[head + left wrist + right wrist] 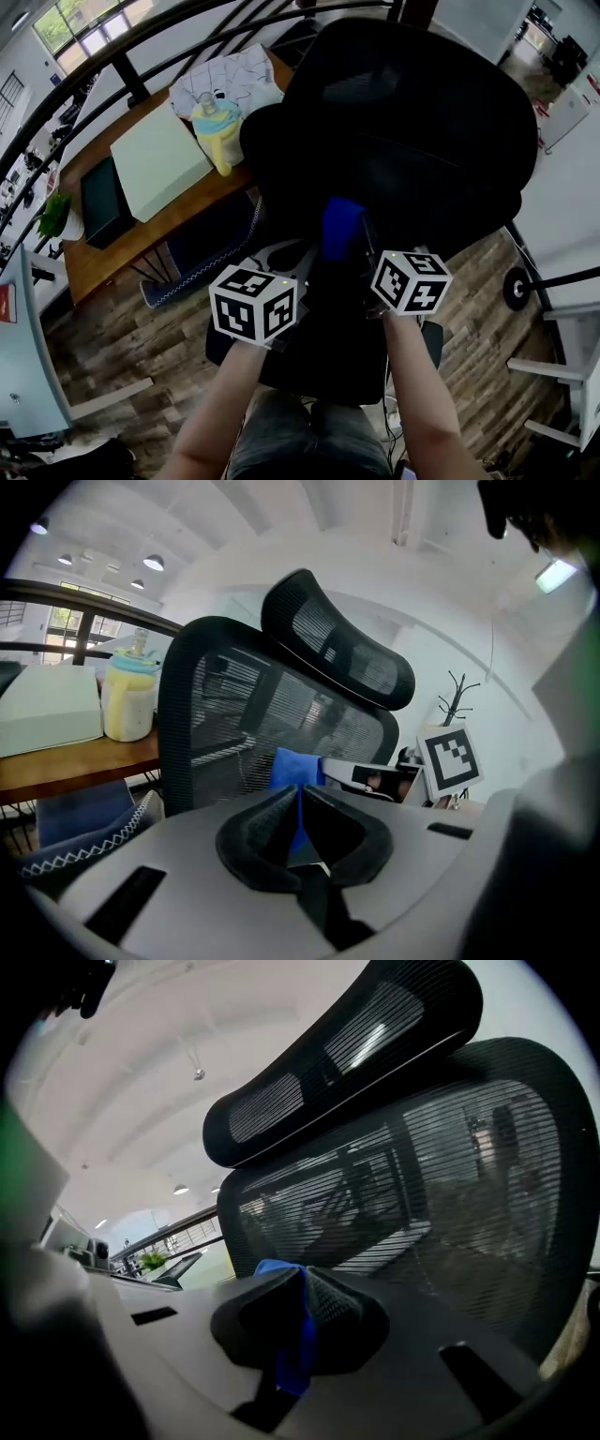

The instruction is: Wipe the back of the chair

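Left claw [298, 822] and right claw [302, 1321] both pinch the blue cloth [341, 227] at the chair back [422, 141].

Chair back [412, 141] stood straight ahead of both tongs, headrest [337, 649] above it. Cloth [342, 228] sat between left tongs [298, 808] and right tongs [302, 1302], pinched in each, just before the chair back. Tabletop [94, 258] lay left of the left tongs, carrying bottle [217, 127] and box [157, 161], box further left.

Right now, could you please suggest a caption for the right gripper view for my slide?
Right gripper shut on a blue cloth, facing the black mesh chair back below its headrest.
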{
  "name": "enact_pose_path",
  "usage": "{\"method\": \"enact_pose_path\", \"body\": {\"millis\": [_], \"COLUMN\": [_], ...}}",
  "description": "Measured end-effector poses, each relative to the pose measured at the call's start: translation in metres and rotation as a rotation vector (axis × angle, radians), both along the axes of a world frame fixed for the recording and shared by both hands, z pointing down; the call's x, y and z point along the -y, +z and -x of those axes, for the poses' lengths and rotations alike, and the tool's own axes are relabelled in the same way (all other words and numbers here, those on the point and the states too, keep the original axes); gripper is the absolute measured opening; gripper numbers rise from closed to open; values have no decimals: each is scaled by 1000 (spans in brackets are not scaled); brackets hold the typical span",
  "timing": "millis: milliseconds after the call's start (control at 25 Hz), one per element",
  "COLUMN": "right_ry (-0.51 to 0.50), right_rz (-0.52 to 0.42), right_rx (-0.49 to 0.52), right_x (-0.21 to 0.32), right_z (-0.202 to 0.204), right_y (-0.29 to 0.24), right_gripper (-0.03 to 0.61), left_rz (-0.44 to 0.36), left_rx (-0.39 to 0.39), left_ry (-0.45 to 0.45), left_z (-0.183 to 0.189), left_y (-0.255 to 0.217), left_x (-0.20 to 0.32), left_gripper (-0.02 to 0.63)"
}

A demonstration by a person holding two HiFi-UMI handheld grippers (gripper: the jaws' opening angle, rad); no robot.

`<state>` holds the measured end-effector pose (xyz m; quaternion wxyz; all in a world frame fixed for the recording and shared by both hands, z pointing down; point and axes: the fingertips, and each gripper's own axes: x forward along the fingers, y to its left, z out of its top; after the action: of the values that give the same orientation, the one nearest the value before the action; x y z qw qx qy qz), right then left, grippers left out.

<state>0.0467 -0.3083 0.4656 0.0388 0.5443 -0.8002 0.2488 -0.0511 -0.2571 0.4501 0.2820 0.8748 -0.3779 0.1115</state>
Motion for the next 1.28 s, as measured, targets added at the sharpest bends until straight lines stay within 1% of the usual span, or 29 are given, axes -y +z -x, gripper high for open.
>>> {"method": "enact_pose_path", "body": {"millis": [400, 760, 1080, 1280], "right_ry": [157, 263, 344, 375], "right_rz": [10, 15, 28, 36], "right_rx": [-11, -26, -35, -42], "right_x": [-29, -52, -67, -75], "right_z": [-92, -160, -206, -223], "right_y": [5, 6, 10, 12], "right_gripper": [37, 37, 37, 37], "left_rz": [7, 10, 13, 15], "left_rx": [4, 5, 2, -2], "left_ry": [122, 222, 277, 288], "left_z": [-68, -126, -157, -166], "left_y": [5, 7, 8, 8], "left_x": [-10, -21, -25, -27], "left_gripper": [26, 26, 26, 26]}}
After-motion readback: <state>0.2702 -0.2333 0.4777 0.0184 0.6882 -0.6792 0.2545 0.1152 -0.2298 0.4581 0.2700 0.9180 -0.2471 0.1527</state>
